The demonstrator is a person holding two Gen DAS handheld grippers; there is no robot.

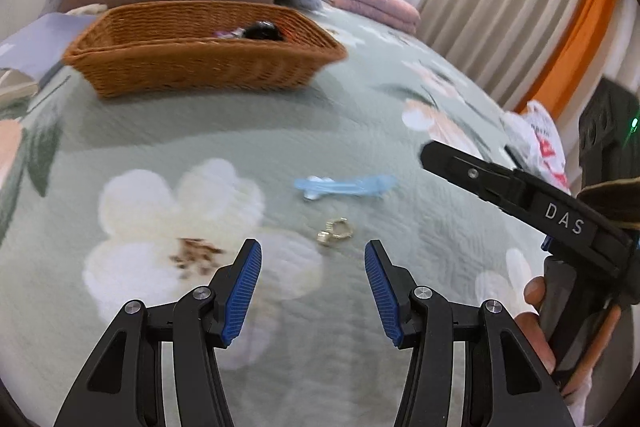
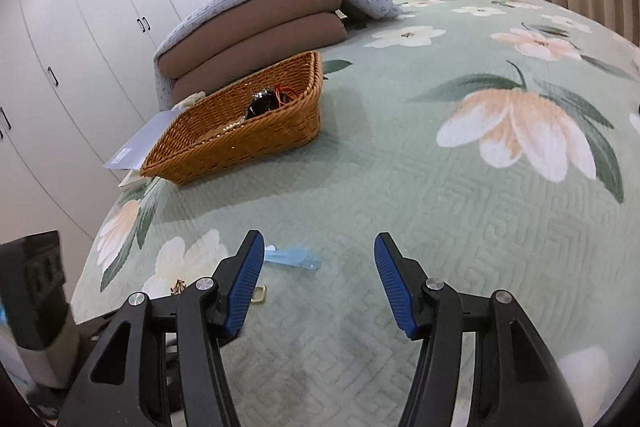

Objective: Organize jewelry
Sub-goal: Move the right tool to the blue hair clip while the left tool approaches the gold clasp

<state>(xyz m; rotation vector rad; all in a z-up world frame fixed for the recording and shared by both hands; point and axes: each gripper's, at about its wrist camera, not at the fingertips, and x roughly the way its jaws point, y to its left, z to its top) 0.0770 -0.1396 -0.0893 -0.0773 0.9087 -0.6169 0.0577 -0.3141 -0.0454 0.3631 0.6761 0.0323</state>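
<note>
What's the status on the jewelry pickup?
Left gripper and right gripper open, empty. Gold ring and blue hair clip loose on bedspread, ahead of left jaws. Wicker basket beyond, path unobstructed.

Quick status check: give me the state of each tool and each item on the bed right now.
Left tool: open, empty, above the bedspread.
Right tool: open, empty.
Gold ring: lying loose on the bedspread, just ahead of the left tool, ungrasped.
Blue hair clip: lying flat on the bedspread, beyond the ring, ungrasped.
Wicker basket: upright on the bed, already holding a black item and other small pieces.
</note>
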